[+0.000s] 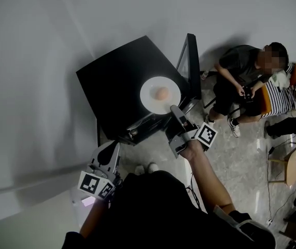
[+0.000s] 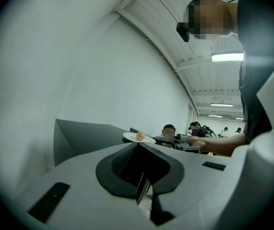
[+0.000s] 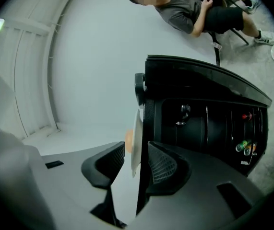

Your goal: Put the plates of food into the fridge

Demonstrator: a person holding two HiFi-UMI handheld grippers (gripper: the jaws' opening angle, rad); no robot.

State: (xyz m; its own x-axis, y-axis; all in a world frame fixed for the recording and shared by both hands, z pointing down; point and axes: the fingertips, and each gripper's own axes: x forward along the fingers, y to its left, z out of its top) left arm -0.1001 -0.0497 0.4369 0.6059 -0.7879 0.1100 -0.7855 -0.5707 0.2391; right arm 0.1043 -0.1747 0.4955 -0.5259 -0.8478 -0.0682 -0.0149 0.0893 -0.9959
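A small black fridge (image 1: 117, 82) stands on the floor with its door (image 1: 192, 66) swung open. A white plate (image 1: 150, 101) lies on the fridge top, at the front edge above the open compartment. A round peach-coloured piece of food (image 1: 161, 93) sits near the plate's middle.

The right hand-held gripper (image 1: 174, 113) reaches in level to the plate's near rim. In the right gripper view its jaws are spread, with the plate's rim (image 3: 136, 145) edge-on between them, and the pads do not press on it. The dark shelves inside the fridge (image 3: 204, 123) show just behind.

The left hand-held gripper (image 1: 109, 157) hangs low at the person's side, well apart from the fridge. Its jaws are pressed together with nothing between them. From there the plate (image 2: 132, 138) and food (image 2: 140, 136) show far ahead.

A person (image 1: 241, 82) sits beyond the open door.
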